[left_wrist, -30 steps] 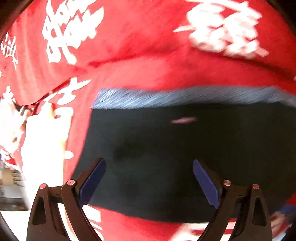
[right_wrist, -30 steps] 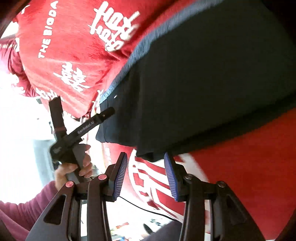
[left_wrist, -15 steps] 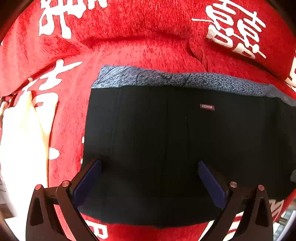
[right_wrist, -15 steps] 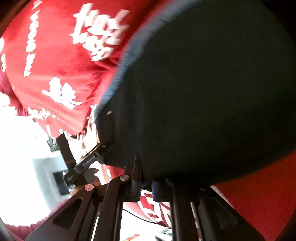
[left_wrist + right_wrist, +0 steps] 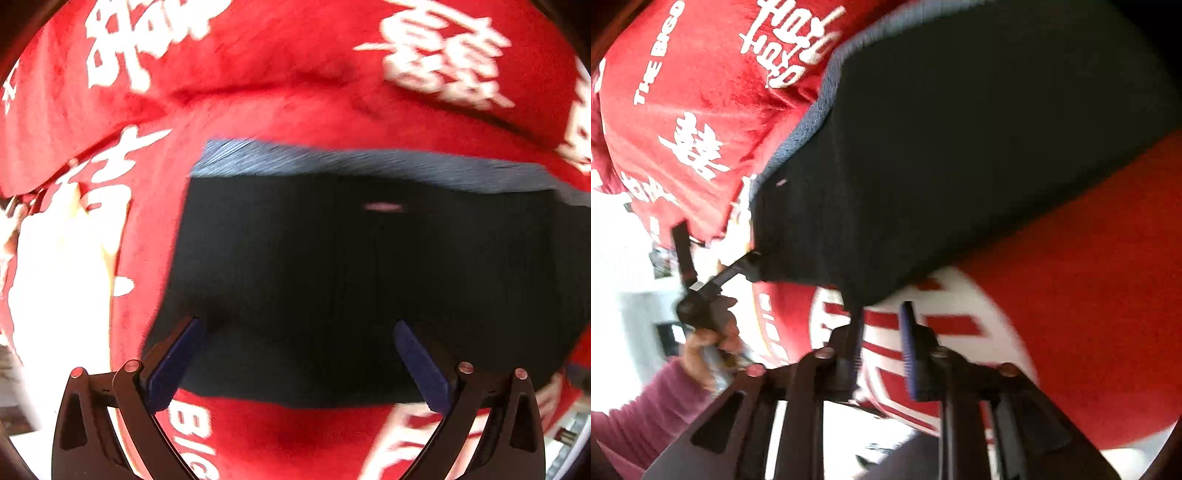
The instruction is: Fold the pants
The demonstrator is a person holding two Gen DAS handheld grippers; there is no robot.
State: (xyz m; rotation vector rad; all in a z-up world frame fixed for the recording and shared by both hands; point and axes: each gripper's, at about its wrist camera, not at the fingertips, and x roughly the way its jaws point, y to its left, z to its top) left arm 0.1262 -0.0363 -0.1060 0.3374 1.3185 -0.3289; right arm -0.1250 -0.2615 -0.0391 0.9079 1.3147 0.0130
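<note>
Pants [image 5: 369, 280] lay folded on the red blanket [image 5: 295, 92], long axis crosswise; left hand-held gripper [image 5: 295, 328] hovered spread wide directly over them, right hand-held gripper [image 5: 882, 314], jaws just reopening, empty at their near edge

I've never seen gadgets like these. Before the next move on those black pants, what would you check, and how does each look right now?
1. Left gripper free of cloth: wide open over the pants, ok.
2. Right gripper let go: jaws have just been opening, only the blanket shows between them, ok.
3. Pants clear of the right gripper: their near edge sits beside one finger, cannot tell.
4. Pants lying flat: a neat dark rectangle, ok.
5. Waistband straight: blurred, cannot tell.
6. Hidden layers lined up: cannot tell.
</note>
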